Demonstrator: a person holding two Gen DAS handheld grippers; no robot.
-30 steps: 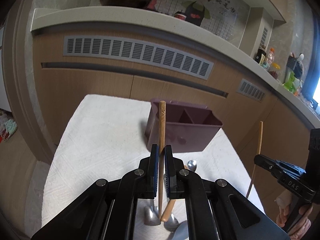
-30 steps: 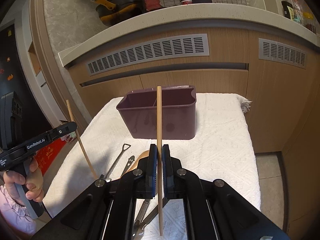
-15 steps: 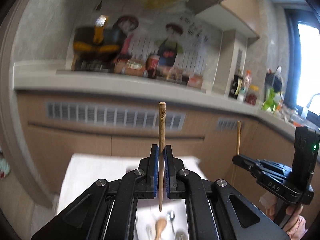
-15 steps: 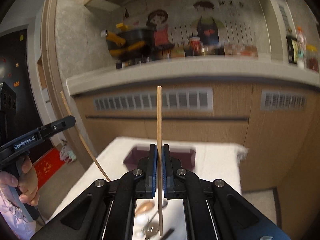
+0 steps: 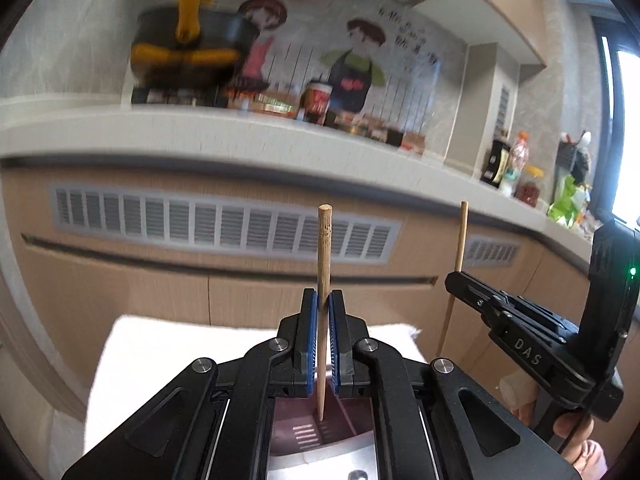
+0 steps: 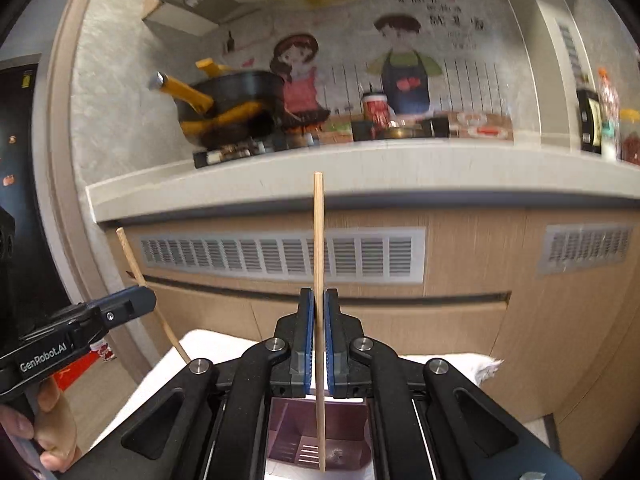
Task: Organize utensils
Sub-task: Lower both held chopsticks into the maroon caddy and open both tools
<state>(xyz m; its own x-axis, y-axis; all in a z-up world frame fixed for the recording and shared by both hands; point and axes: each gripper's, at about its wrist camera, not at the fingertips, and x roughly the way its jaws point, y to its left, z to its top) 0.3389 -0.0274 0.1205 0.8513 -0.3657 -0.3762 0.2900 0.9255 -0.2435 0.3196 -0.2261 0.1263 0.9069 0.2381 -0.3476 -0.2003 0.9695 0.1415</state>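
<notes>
Nearest the left wrist camera, the left gripper [image 5: 323, 312] is clamped on a wooden chopstick [image 5: 323, 280], whose long axis stands almost upright: the thick, blunt end points up past the blue pads [image 5: 310, 344] and the tapered tip points down into the purple utensil caddy [image 5: 320, 426] directly beneath. In the right wrist view, the right gripper [image 6: 319, 308] is likewise closed on a second chopstick [image 6: 319, 264], a thinner stick held vertical, with its lower end hanging over the slotted floor of a caddy compartment. Whether either tip touches the caddy floor cannot be told. Both grippers are held level, aimed forward at the cabinets, each with its fingers directly above the caddy. The right gripper, gripped from below by the person's right hand [image 5: 576, 440], appears at the right edge of the left view; the left gripper and left hand [image 6: 52, 432] appear at the left edge of the right view. The caddy rests on a white towel [image 5: 168, 356]. Beyond stand wood-fronted cabinets [image 6: 460, 320] with a vent grille [image 6: 280, 256], then a pale countertop [image 6: 320, 176] bearing a black pot with yellow handles [image 6: 224, 104], slightly blurred.
</notes>
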